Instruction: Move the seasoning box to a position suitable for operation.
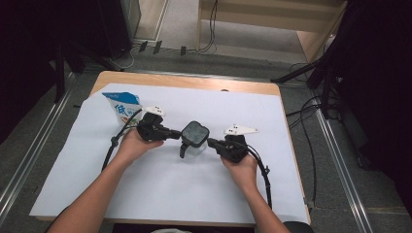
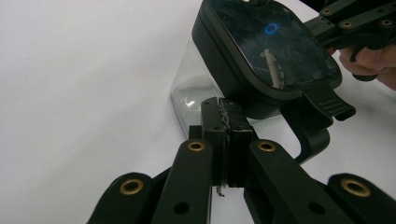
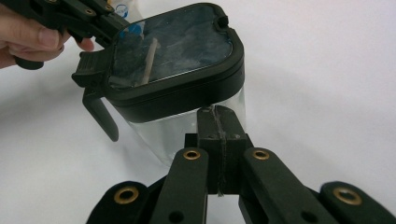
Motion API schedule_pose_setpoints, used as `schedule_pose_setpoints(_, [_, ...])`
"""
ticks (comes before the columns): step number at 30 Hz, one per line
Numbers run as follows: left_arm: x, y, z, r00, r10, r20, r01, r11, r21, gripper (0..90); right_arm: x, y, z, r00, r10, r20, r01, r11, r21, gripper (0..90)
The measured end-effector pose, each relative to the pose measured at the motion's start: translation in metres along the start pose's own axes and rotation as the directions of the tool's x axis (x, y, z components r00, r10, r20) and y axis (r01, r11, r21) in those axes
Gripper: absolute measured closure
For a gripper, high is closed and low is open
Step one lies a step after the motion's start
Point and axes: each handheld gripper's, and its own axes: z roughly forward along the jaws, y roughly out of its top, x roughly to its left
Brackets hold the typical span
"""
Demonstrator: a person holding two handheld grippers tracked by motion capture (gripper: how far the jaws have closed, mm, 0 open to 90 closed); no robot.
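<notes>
A clear pitcher with a black lid [image 1: 195, 133] and a black handle [image 1: 182, 149] stands mid-table on a white sheet [image 1: 160, 194]. My left gripper [image 1: 179, 134] is shut with nothing between its jaws, and its tips sit against the pitcher's left side. In the left gripper view those tips [image 2: 228, 114] meet the clear wall just under the lid [image 2: 271, 51]. My right gripper [image 1: 210, 141] is also shut on nothing, with its tips at the pitcher's right side. In the right gripper view they [image 3: 219, 119] rest by the wall below the lid [image 3: 173, 46].
A blue and white milk carton [image 1: 121, 104] stands at the back left of the sheet, just behind my left hand. The wooden table [image 1: 194, 80] ends close behind the sheet. Cables trail from both grippers toward the near edge.
</notes>
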Motion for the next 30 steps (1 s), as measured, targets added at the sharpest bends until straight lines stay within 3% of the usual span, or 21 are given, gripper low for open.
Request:
schedule_pose_setpoints(6, [-0.003, -0.003, -0.002, 1.0000, -0.008, -0.001, 0.008, 1.0000, 0.001, 90.0, -0.003, 0.002, 0.001, 0.9995, 0.030, -0.001, -0.030, 1.000, 0.004, 90.0])
schedule_pose_setpoints(9, [-0.006, -0.004, -0.002, 0.9999, -0.008, -0.011, 0.008, 1.0000, 0.000, 90.0, -0.002, 0.004, 0.003, 0.9998, 0.015, 0.008, -0.015, 1.000, 0.008, 90.0])
schedule_pose_setpoints(22, [-0.021, -0.011, -0.003, 0.9996, 0.015, -0.022, -0.015, 0.9999, 0.006, 90.0, -0.009, 0.012, 0.014, 0.9994, 0.028, 0.022, -0.028, 1.000, 0.003, 90.0])
schedule_pose_setpoints(30, [-0.030, -0.016, -0.001, 0.9999, 0.006, -0.014, -0.006, 0.9999, -0.010, 90.0, -0.012, 0.019, 0.022, 0.9991, 0.033, 0.028, -0.033, 0.999, 0.007, 90.0])
